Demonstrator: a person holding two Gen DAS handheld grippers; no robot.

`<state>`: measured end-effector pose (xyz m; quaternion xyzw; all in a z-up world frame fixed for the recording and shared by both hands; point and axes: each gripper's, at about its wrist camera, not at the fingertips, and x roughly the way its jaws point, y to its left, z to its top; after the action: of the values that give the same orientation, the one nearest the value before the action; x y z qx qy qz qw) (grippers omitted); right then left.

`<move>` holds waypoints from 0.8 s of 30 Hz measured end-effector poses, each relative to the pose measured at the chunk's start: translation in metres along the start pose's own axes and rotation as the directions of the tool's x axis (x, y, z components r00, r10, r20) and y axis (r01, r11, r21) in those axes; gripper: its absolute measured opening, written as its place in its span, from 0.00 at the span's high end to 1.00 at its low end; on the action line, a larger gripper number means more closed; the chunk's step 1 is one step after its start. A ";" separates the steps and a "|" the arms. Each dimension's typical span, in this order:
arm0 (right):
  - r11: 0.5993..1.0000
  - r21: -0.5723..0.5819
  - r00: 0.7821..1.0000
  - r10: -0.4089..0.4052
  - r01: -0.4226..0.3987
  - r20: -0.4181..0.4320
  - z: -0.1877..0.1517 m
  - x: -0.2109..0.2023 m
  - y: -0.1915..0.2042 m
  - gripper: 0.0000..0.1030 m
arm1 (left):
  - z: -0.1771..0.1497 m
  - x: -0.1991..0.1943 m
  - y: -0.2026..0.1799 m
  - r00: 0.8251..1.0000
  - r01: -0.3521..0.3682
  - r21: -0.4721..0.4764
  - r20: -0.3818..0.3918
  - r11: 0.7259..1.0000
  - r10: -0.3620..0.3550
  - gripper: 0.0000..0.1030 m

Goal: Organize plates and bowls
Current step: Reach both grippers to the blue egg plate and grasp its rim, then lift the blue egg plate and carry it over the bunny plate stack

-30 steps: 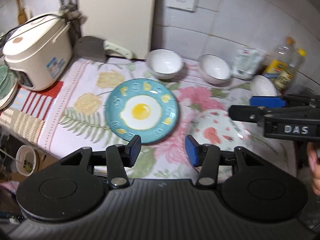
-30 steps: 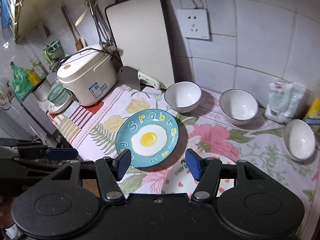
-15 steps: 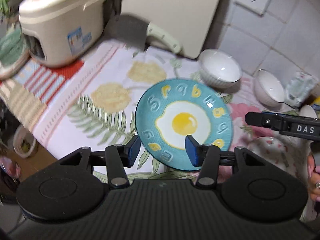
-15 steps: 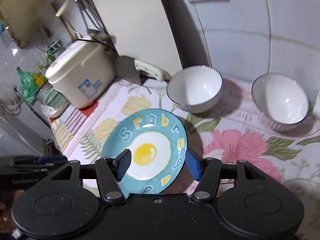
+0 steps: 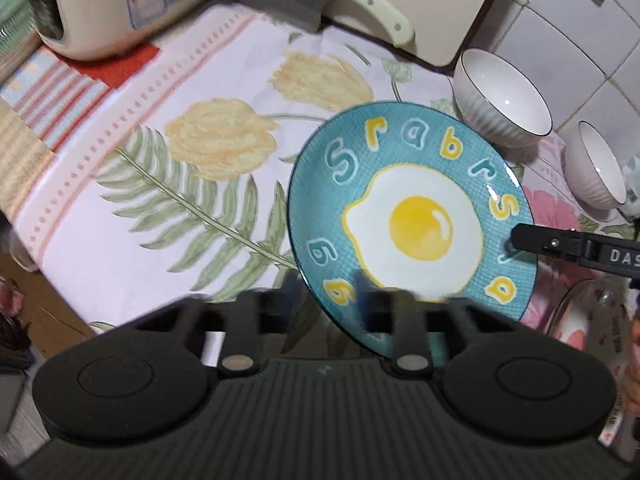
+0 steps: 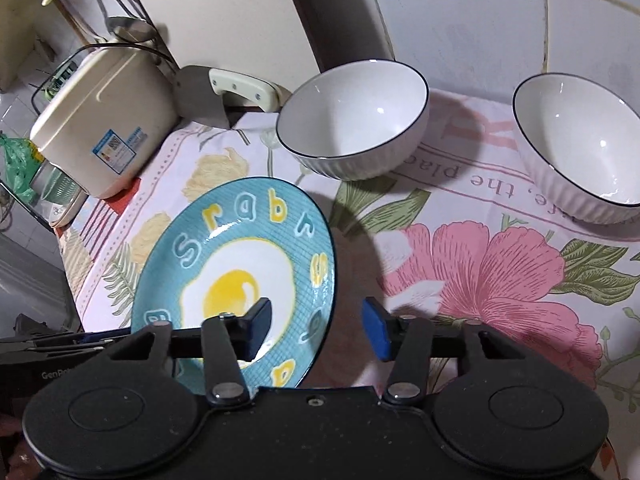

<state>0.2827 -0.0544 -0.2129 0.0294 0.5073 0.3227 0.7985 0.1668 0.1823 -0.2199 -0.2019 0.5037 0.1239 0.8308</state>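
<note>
Two white bowls [image 6: 354, 124] — floral tablecloth [image 6: 480, 272], tiled wall [image 6: 500, 12] behind.

Location: home kitchen.
Indicators: rice cooker [image 6: 100, 128], cleaver [image 5: 320, 0], tiled wall [image 6: 500, 20], bowls [image 6: 352, 120] on a floral-cloth surface [image 5: 160, 200].

The light is soft and comes from above, so the blue plate [image 6: 240, 264] throws a big dark shadow on the flowery cloth [image 6: 480, 280] and small white shines sit in the white bowl [image 6: 352, 120]. In the left view the left claw [image 5: 326, 300] looks smeared and blurry. Both pictures bend round at the edges, with dark corners.
</note>
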 end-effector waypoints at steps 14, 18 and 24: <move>0.993 0.112 0.998 0.053 -0.048 -0.037 0.000 0.023 -0.015 0.85 | 0.003 0.012 0.016 0.997 0.067 -0.147 -0.024 0.987 -0.071 0.83; 0.990 0.133 0.998 0.059 -0.054 -0.033 0.000 0.025 -0.015 0.84 | 0.004 0.013 0.014 0.998 0.061 -0.142 -0.025 0.988 -0.066 0.82; 0.993 0.110 0.997 0.054 -0.049 -0.047 0.003 0.014 -0.004 0.86 | 0.007 0.001 0.015 0.998 0.057 -0.138 0.004 0.989 -0.057 0.82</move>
<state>0.2915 -0.0495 -0.2237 0.0780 0.5431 0.3156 0.7742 0.1667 0.1987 -0.2212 -0.2734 0.4878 0.1348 0.8180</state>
